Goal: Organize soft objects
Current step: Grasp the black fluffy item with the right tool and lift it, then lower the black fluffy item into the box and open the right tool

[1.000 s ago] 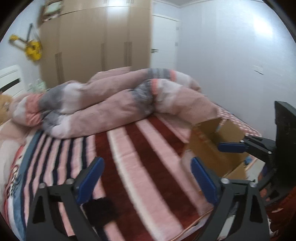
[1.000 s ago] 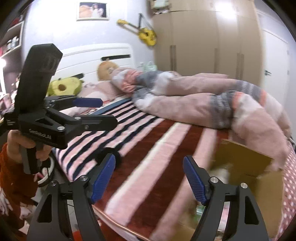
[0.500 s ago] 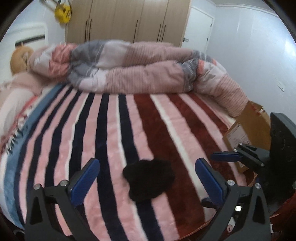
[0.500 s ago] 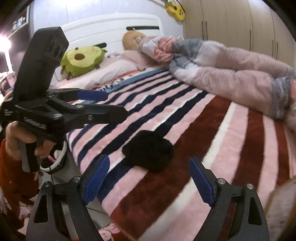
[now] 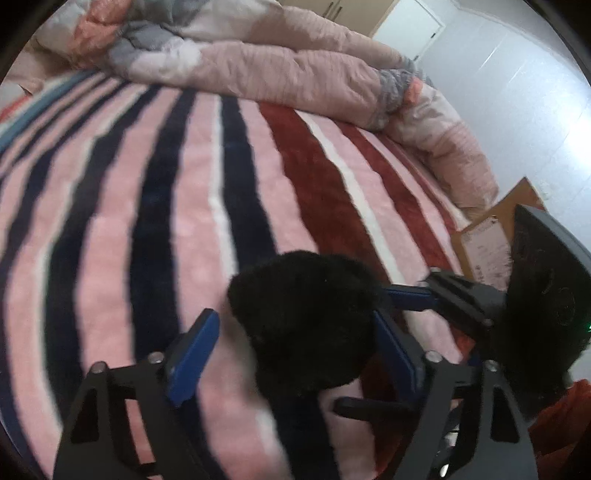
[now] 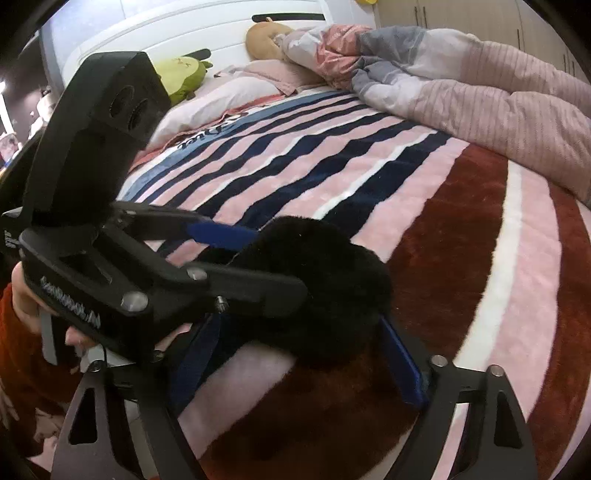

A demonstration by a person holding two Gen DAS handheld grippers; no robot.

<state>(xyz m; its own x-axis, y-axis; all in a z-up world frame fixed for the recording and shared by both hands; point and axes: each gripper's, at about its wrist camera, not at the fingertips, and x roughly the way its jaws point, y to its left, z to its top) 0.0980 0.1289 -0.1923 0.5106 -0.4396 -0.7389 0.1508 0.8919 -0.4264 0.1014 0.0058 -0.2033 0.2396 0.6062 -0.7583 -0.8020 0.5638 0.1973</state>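
A black fluffy soft object [image 5: 303, 317] lies on the striped blanket [image 5: 184, 192] near the bed's front edge; it also shows in the right wrist view [image 6: 325, 288]. My left gripper [image 5: 295, 347] is open, its blue fingers either side of the black object, right finger touching it. My right gripper [image 6: 295, 354] is open too and straddles the object from the other side. Each gripper shows in the other's view, the right one [image 5: 410, 297] and the left one [image 6: 221, 236], both reaching onto the object.
A rumpled pink and grey duvet [image 5: 280, 70] lies along the far side of the bed. A cardboard box [image 5: 491, 229] stands past the bed's right edge. A green avocado plush [image 6: 183, 74], a tan plush [image 6: 264, 35] and pillows lie by the white headboard [image 6: 184, 29].
Both grippers have moved down and in toward the black fluffy object, which now lies between their open fingers. The object has not been lifted.
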